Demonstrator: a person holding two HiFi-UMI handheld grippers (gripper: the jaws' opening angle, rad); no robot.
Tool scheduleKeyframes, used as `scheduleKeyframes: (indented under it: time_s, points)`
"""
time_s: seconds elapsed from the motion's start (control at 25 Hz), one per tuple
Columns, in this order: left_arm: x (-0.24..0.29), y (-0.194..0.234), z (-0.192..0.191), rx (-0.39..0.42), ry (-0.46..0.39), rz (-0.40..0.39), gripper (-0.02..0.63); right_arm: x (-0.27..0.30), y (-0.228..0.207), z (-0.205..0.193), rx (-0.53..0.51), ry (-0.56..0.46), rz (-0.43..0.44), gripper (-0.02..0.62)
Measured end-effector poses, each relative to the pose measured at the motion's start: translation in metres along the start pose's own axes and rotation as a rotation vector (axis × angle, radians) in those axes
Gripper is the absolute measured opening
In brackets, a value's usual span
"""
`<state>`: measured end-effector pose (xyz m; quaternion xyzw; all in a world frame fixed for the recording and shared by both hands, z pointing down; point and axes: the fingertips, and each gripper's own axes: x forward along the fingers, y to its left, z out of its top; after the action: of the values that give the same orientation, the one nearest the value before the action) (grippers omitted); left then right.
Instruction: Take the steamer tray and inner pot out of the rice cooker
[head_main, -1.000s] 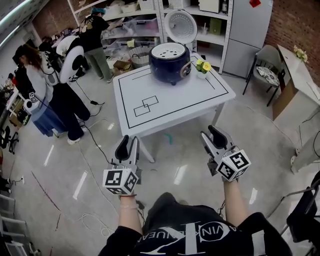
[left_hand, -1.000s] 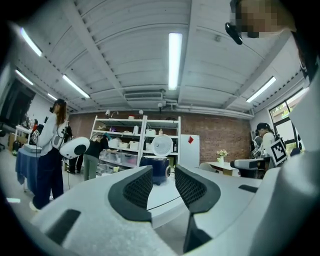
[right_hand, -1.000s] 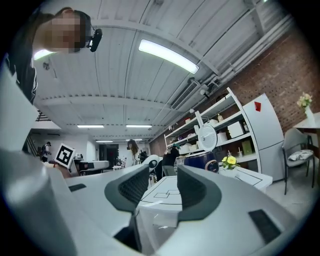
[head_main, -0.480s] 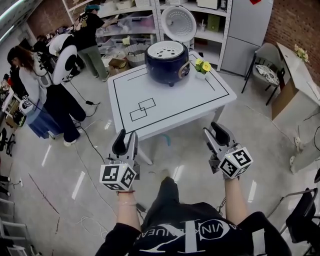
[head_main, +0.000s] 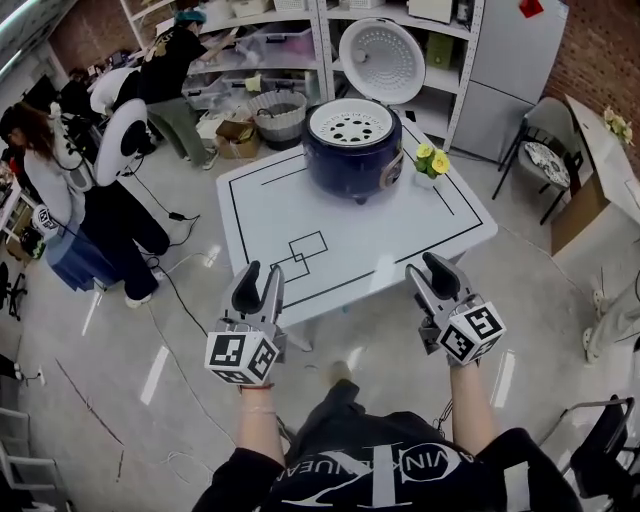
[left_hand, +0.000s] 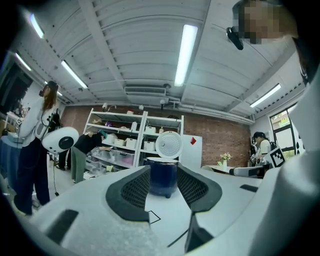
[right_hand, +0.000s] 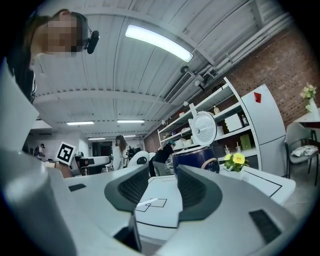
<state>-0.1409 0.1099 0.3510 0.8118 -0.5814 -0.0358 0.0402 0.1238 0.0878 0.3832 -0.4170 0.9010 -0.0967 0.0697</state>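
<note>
Tongs status: left tongs (head_main: 258, 276) are apart, the jaws have just been opening, and nothing is gripped. In the left gripper view only the distant cooker (left_hand: 163, 176) shows in the gap, with both its flanks cut off by the jaws.

Right tongs (head_main: 428, 268) are also apart and have just been opening, with nothing in the gap. In the right gripper view I see the bench (right_hand: 165, 192) and the taped squares (right_hand: 150, 204) through it. The cooker is half hidden behind one jaw there.

Head view:
- The cooker sits at the far end of the bench, well apart from both tongs.
- The tray (head_main: 351, 122), white and perforated, is still seated in the cooker's mouth.
- The pot is fully hidden under the tray, so I can't confirm anything about it.
- The lid (head_main: 381, 47) stands open behind the cooker, inner face toward me.
- Flowers (head_main: 432, 160) stand just beside the cooker.

Hard to call:
- Both tong tips overlap the bench's near edge in the head view. I can't tell whether they are over the bench or short of it.
- My forearms run into my torso at the bottom of the frame.
- The people (head_main: 100, 180) at the left are partly cut by the frame edge.
- The shelves (head_main: 270, 50) behind are full of clutter too small to identify.
</note>
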Motion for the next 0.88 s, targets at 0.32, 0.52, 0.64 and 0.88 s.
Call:
scheduleKeyframes:
  time_s: [0.32, 0.52, 0.64, 0.88]
  points:
    - [0.066, 0.052, 0.003, -0.037, 0.006, -0.026, 0.138, 0.075, -0.025, -0.001, 0.006, 0.013, -0.026, 0.163]
    - [0.11, 0.069, 0.007, -0.046, -0.002, -0.076, 0.138, 0.112, -0.041, 0.0, 0.002, 0.015, -0.051, 0.163]
    - [0.131, 0.074, 0.006, -0.041, 0.003, -0.098, 0.138, 0.128, -0.051, 0.001, 0.0, 0.01, -0.063, 0.163]
    - [0.17, 0.081, -0.005, -0.068, 0.025, -0.119, 0.138, 0.152, -0.077, 0.004, -0.006, 0.02, -0.092, 0.163]
